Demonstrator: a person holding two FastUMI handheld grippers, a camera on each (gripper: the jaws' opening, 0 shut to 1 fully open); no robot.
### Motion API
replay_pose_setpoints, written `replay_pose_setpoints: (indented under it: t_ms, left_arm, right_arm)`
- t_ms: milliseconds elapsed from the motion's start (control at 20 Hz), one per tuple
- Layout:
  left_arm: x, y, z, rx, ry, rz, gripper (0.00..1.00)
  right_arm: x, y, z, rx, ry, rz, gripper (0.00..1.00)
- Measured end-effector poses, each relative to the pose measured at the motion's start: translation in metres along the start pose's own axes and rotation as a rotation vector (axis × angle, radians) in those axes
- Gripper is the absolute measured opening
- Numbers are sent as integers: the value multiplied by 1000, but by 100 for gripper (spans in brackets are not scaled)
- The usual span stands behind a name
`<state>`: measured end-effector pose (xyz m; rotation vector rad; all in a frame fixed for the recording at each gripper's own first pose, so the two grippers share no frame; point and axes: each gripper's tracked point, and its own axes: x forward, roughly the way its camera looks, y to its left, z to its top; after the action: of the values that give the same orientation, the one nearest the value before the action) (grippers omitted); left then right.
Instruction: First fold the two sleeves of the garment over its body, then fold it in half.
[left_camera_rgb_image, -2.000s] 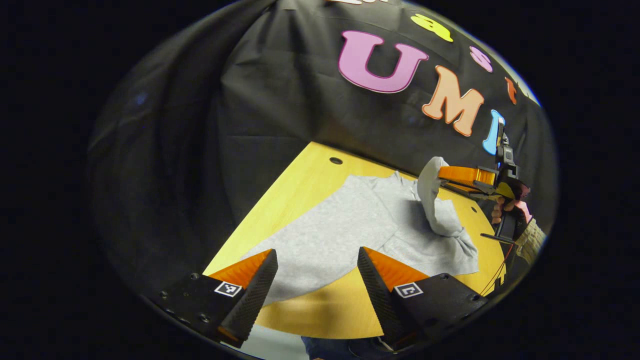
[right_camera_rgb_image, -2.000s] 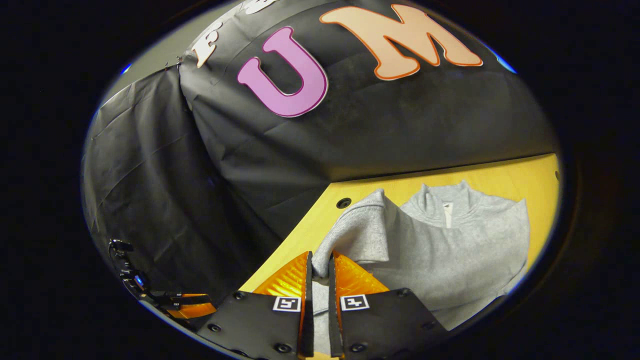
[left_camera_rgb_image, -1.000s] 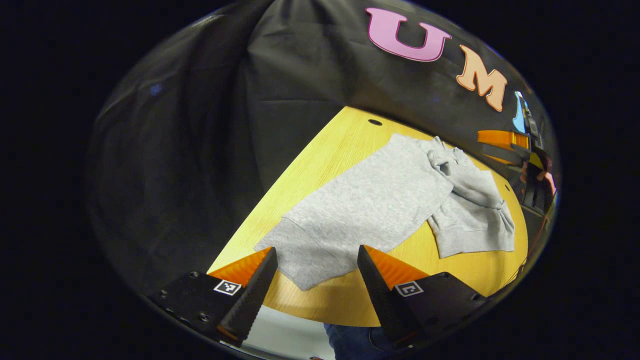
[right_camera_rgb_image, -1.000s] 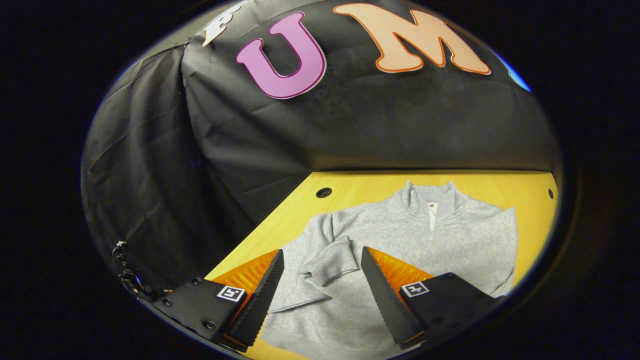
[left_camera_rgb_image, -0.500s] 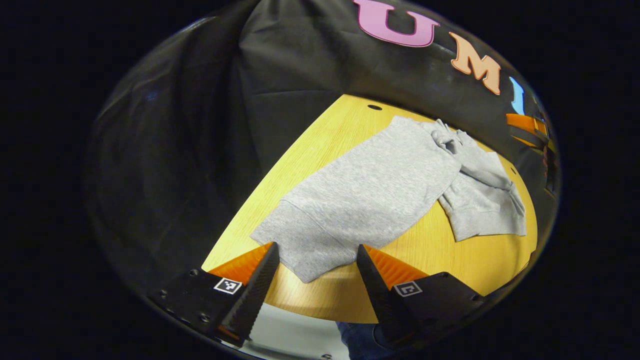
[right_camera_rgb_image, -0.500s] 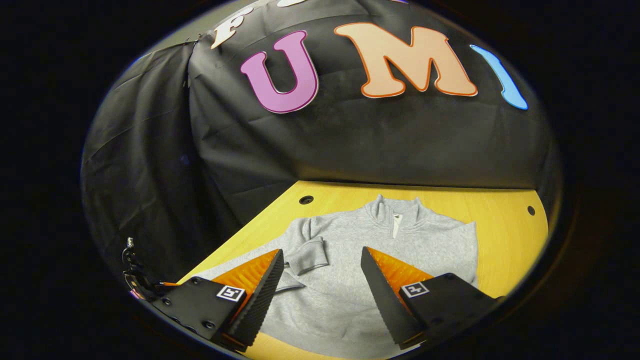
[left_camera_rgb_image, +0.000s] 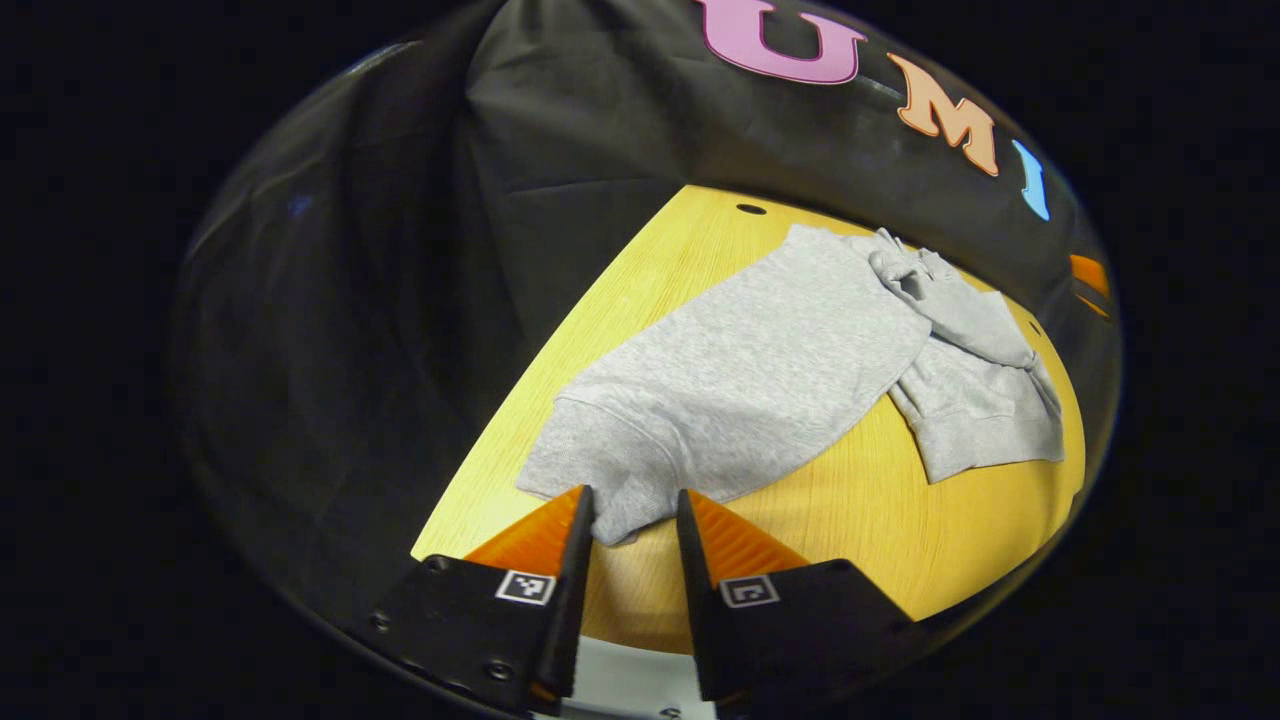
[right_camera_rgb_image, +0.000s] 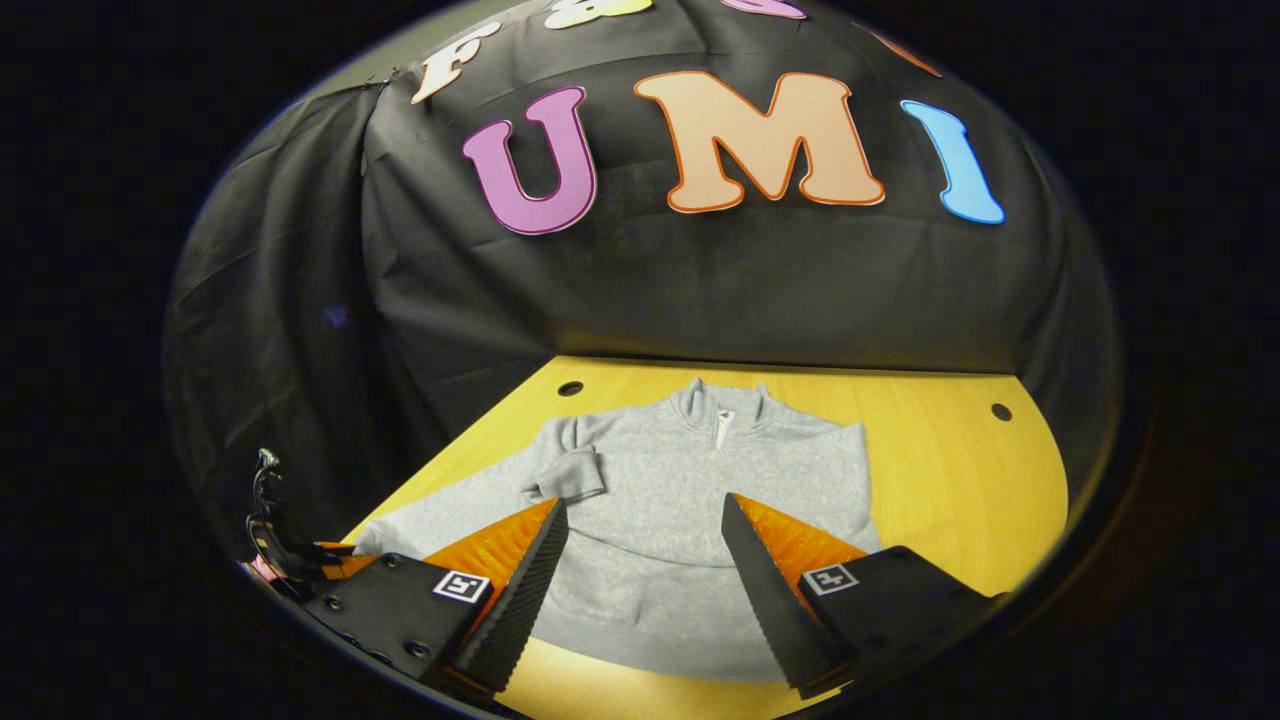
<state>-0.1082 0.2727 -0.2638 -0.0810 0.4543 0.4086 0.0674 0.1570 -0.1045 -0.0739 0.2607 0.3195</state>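
Grey cuff (left_camera_rgb_image: 615, 500) sits between the left gripper (left_camera_rgb_image: 632, 520)'s narrowing, unclamped jaws; right gripper (right_camera_rgb_image: 645, 560) gapes; next, swing the sleeve toward 2 o'clock.

Garment (right_camera_rgb_image: 650, 530) on table (right_camera_rgb_image: 950, 480), one sleeve (right_camera_rgb_image: 568, 474) folded over body

Garment (left_camera_rgb_image: 760, 370): grey knit cloth, matt, soft fleecy texture, ribbed cuff. Surface (left_camera_rgb_image: 900, 520): yellow wood, smooth, fine grain, slight sheen. Left claw (left_camera_rgb_image: 632, 530): translucent orange ribbed plastic fingers, black matt ridged pads (left_camera_rgb_image: 577, 560), black matt housing.
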Motion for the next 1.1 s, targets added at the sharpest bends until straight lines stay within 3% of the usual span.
replay_pose_setpoints:
  t_ms: [150, 250, 350, 550, 600, 700, 750, 850, 900, 950, 1100]
  left_arm:
    - [6, -4, 4, 1, 9, -15, 15]
    - [5, -6, 4, 18, 21, -17, 5]
    - [6, -7, 6, 13, 19, -13, 0]
    - [7, -18, 18, 0, -23, -22, 0]
    - [5, -21, 23, 2, -33, -29, 0]
    - [3, -29, 38, 0, -55, -47, 0]
    - [1, -35, 44, -2, -68, -59, 0]
    - [-2, -46, 64, -2, -101, -84, 0]
    - [-3, -53, 73, -1, -115, -99, 0]
    - [-4, -60, 82, -1, -128, -115, 0]
    - [-7, -86, 108, 5, -168, -170, 0]
  right_arm:
    - [-24, -10, -1, 23, -13, -35, 98]
    - [-35, -17, -3, 53, -21, -56, 94]
    - [-45, -26, -6, 73, -29, -85, 98]
    - [-62, -40, -17, 108, -26, -130, 93]
    - [-65, -42, -20, 117, -23, -137, 98]
    - [-71, -46, -23, 122, -23, -151, 93]
    - [-73, -47, -25, 120, -22, -157, 97]
    - [-78, -49, -28, 114, -18, -166, 94]
    - [-80, -49, -28, 112, -15, -167, 98]
    - [-81, -50, -28, 112, -13, -169, 94]
    - [-84, -53, -29, 122, -14, -169, 98]
